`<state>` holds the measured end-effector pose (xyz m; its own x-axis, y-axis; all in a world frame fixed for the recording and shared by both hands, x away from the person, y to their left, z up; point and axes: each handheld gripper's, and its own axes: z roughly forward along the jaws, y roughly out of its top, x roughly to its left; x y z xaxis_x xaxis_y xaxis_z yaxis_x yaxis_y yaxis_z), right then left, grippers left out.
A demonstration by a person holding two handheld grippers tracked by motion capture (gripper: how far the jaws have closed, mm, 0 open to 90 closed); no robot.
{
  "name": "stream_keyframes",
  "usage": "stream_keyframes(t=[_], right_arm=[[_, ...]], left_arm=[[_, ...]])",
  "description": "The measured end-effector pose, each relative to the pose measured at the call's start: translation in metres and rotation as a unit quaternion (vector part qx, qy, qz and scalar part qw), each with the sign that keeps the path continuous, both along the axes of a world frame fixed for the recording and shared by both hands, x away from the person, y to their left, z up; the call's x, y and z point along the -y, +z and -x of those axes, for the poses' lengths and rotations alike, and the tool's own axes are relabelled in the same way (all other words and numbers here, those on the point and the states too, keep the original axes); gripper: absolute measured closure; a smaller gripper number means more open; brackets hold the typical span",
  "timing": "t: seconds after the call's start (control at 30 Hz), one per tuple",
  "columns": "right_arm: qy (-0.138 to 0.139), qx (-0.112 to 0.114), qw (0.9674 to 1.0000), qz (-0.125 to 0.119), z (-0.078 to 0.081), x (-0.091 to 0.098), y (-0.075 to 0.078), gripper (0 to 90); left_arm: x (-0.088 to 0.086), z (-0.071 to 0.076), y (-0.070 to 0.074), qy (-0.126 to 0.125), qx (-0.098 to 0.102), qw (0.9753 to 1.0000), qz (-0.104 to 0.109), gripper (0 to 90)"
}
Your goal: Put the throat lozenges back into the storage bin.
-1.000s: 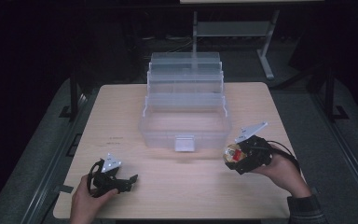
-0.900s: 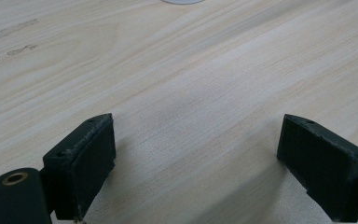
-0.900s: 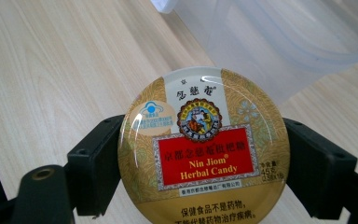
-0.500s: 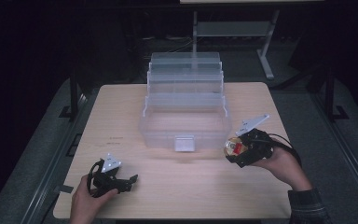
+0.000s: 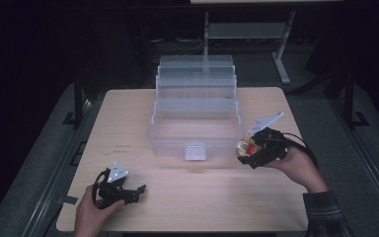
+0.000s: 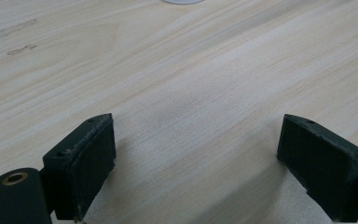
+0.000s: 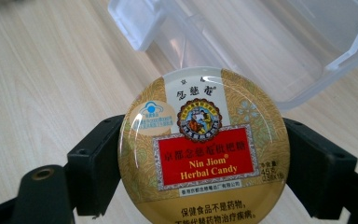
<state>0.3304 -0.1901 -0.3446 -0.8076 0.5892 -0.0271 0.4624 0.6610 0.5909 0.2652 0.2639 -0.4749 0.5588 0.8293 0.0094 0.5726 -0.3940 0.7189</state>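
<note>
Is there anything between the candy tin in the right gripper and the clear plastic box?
Nothing visible. The candy tin, held in the right gripper, is beside the open clear box, with bare table between them.

The left gripper [image 5: 137, 189] was matte black, a chunky body nearer the person than the clear plastic box [image 5: 195, 118], topped by a pale grey three-cornered plate. A black cable looped round behind it. Its two jaws were blocky and black, with dull, slightly scuffed flat pads [image 6: 93, 161], small screw holes at the corners and a brass-ringed hole on the arm beside one of them. The right gripper [image 5: 242, 149], just beside the box's right front corner, was built the same: black body, grey plate, thin black cable curving back. The right wrist wore a dark plaid sleeve.
</note>
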Motion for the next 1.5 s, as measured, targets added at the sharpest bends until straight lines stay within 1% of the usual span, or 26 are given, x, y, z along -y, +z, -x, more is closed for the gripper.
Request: stream_keyframes(t=[0.77, 1.37, 1.5], right_arm=[[-0.014, 0.011, 0.9998, -0.002, -0.029, -0.007, 0.019, 19.6], [-0.025, 0.012, 0.9996, -0.008, -0.054, -0.016, 0.026, 19.7], [-0.027, 0.011, 0.9995, -0.008, -0.061, -0.019, 0.025, 19.7]], left_arm=[[0.0, 0.0, 0.0, 0.0, 0.0, 1.0, 0.0, 10.5], [0.0, 0.0, 0.0, -0.001, 0.0, 1.0, -0.001, 10.5], [0.0, 0.0, 0.0, -0.001, -0.001, 1.0, 0.0, 10.5]])
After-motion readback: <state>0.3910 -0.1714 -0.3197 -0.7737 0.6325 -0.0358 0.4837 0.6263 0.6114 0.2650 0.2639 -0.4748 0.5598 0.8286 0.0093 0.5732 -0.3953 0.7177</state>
